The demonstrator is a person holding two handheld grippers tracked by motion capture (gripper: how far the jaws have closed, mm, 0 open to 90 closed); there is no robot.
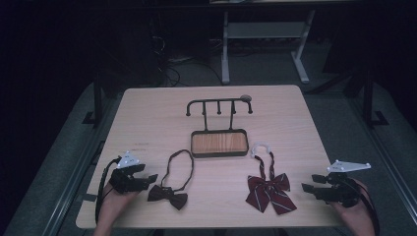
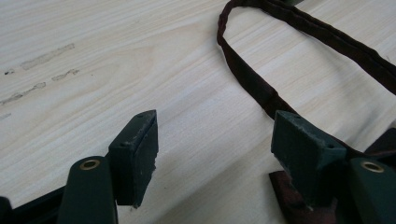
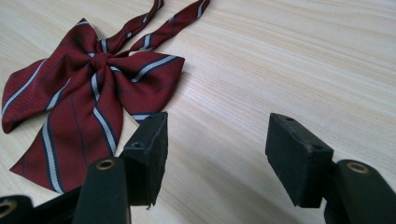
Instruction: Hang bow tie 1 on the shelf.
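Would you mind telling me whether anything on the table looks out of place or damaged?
Nothing stands out: both bow ties, the dark one and the striped one, lie flat and intact before the empty rack.

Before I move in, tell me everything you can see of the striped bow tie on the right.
The striped bow tie is dark red cloth with white and navy stripes: a knotted centre, two upper loops, two longer tails fanned toward the person. Two thin striped straps run away to a white curved clasp piece. It lies flat on the wooden table, below the rack's tray, touched by nothing. The right tongs stand open just beside it.
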